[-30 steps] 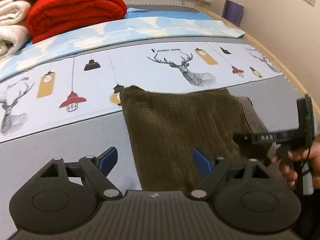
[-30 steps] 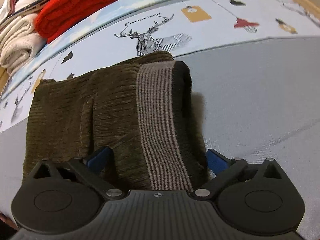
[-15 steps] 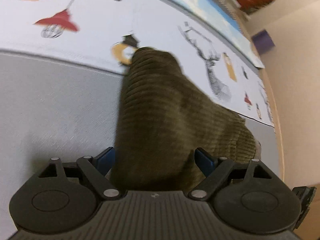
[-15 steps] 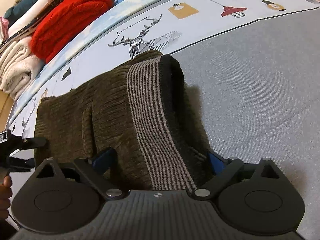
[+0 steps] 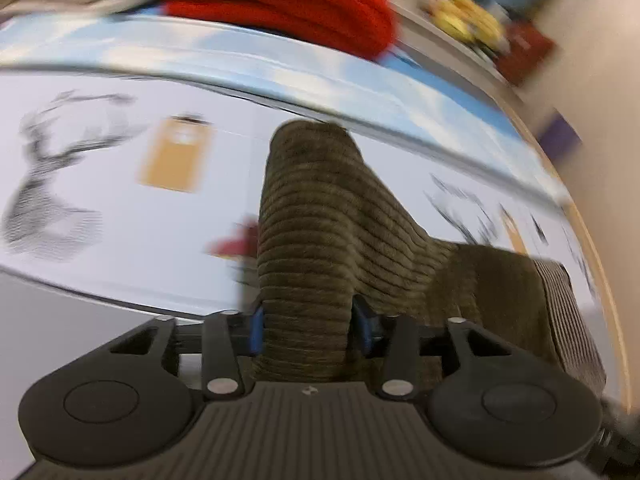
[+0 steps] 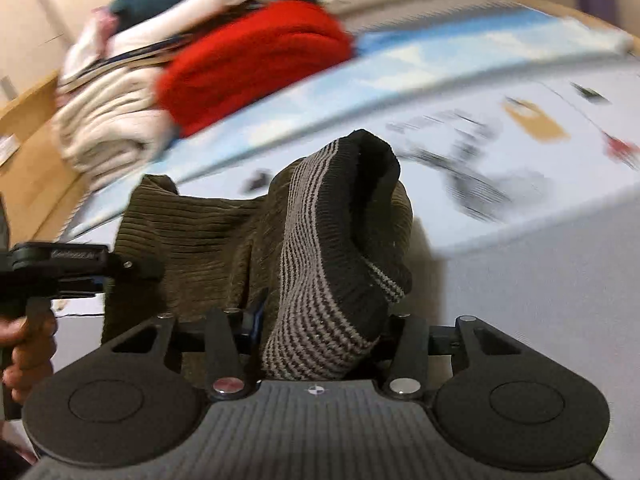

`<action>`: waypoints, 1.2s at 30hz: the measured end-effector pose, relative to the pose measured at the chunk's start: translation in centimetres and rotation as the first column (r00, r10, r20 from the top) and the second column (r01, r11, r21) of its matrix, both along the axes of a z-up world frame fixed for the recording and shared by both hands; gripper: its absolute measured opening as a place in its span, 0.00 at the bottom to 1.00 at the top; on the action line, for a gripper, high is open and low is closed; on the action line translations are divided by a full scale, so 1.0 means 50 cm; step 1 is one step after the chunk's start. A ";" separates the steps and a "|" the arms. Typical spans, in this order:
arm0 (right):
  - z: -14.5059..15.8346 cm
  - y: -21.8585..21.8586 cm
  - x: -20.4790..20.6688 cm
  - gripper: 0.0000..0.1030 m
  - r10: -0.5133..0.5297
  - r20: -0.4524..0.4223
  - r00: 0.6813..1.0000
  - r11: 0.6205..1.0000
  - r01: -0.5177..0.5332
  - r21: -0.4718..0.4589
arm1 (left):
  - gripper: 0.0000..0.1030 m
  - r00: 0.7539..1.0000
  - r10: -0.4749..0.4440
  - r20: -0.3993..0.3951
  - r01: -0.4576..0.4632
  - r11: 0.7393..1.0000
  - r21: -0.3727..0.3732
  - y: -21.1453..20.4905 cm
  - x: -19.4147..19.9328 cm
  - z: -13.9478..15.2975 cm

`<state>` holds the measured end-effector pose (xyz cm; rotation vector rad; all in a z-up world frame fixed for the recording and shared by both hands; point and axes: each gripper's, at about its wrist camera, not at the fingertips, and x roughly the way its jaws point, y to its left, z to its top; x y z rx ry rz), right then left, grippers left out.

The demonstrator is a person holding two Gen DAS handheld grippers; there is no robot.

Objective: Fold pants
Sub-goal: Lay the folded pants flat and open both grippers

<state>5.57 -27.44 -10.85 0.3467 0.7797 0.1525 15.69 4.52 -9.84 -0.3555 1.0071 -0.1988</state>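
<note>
Pants (image 5: 320, 216) pinched in both closing jaws, above bedsheet (image 5: 120, 240).

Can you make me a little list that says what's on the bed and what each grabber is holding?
surface: bed cover printed with deer and lamps
main item: olive-brown corduroy pants with a grey-and-black striped waistband
left hand-held gripper: jaws have just closed on a bunched end of the pants
right hand-held gripper: jaws have just closed on the waistband end
pants state: both gripped ends raised, bunched
behind: folded red blanket, cream blanket
picture quality: blurred
</note>
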 end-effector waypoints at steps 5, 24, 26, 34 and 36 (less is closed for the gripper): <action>-0.036 0.072 0.072 0.66 0.017 -0.140 0.990 0.991 -0.036 -0.130 | 0.60 0.986 0.165 0.026 -0.166 0.986 0.018 0.108 -0.014 0.017; 0.111 0.088 -0.050 0.83 0.006 -0.024 1.000 0.944 -0.014 -0.330 | 0.85 0.989 -0.079 0.124 0.035 0.945 0.326 -0.012 -0.188 0.099; 0.147 0.095 -0.092 0.88 0.038 0.065 0.997 0.935 -0.013 -0.355 | 0.88 0.972 -0.078 0.220 -0.003 0.937 0.349 -0.030 -0.242 0.145; 0.169 0.111 -0.266 0.96 0.025 0.249 0.968 0.936 0.065 -0.346 | 0.90 0.930 0.023 0.366 -0.146 0.938 0.314 -0.119 -0.469 0.170; 0.164 0.117 -0.291 0.98 0.029 0.267 0.963 0.940 0.065 -0.335 | 0.90 0.946 0.039 0.321 -0.139 0.945 0.295 -0.138 -0.508 0.137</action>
